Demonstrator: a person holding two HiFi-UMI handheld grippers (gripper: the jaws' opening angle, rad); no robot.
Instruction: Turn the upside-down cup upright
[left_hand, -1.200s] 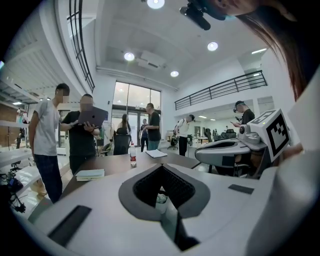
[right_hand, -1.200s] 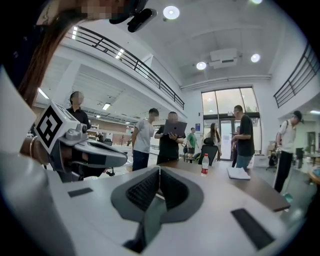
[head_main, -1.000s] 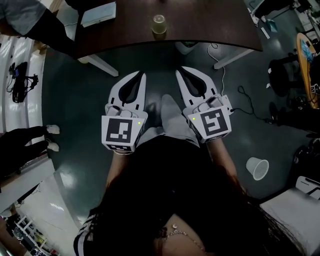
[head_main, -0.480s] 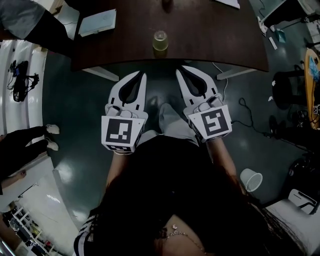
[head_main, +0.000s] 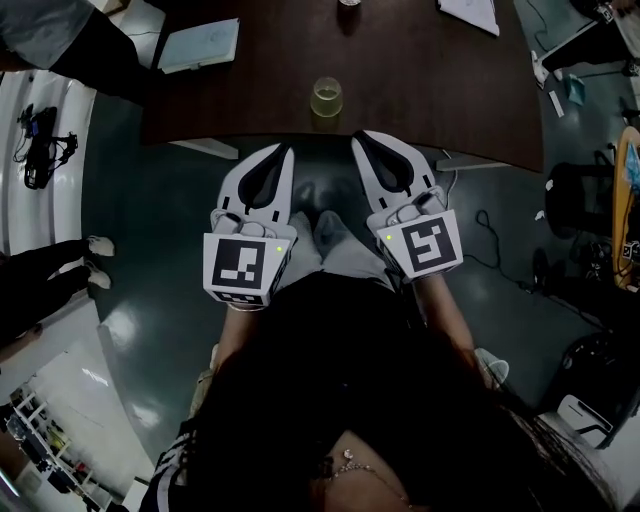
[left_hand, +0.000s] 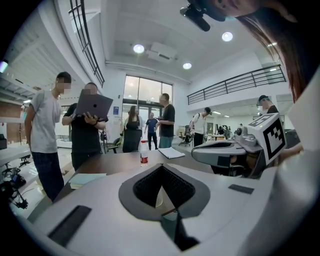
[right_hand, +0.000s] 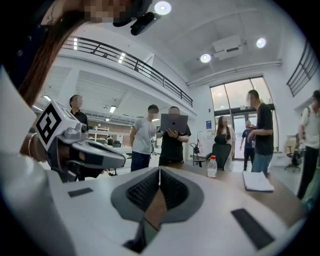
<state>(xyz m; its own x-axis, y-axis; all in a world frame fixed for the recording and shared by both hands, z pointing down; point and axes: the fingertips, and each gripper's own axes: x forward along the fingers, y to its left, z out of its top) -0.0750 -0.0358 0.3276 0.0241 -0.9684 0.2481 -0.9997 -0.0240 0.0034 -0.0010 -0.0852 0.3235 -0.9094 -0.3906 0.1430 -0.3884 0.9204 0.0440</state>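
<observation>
Left tongs (head_main: 286, 150) and right tongs (head_main: 358, 138) both pinched tight, empty. Cup (head_main: 327, 98) sits just ahead of the gap between them, near the table (head_main: 430, 80) edge. Tips almost at that edge, open floor (head_main: 150, 220) either side.

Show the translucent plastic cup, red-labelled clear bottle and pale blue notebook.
Translucent plastic cup (head_main: 326, 98), head view, top.
Red-labelled clear bottle (left_hand: 144, 159), left gripper view, label.
Pale blue notebook (head_main: 203, 45), head view, cover.

Left gripper (head_main: 284, 150) & right gripper (head_main: 357, 138) sit side by side at frame ctr, tips toward top, jaws pressed together, nothing btwn them. Forearms (head_main: 447, 315) run back to lower ctr.
</observation>
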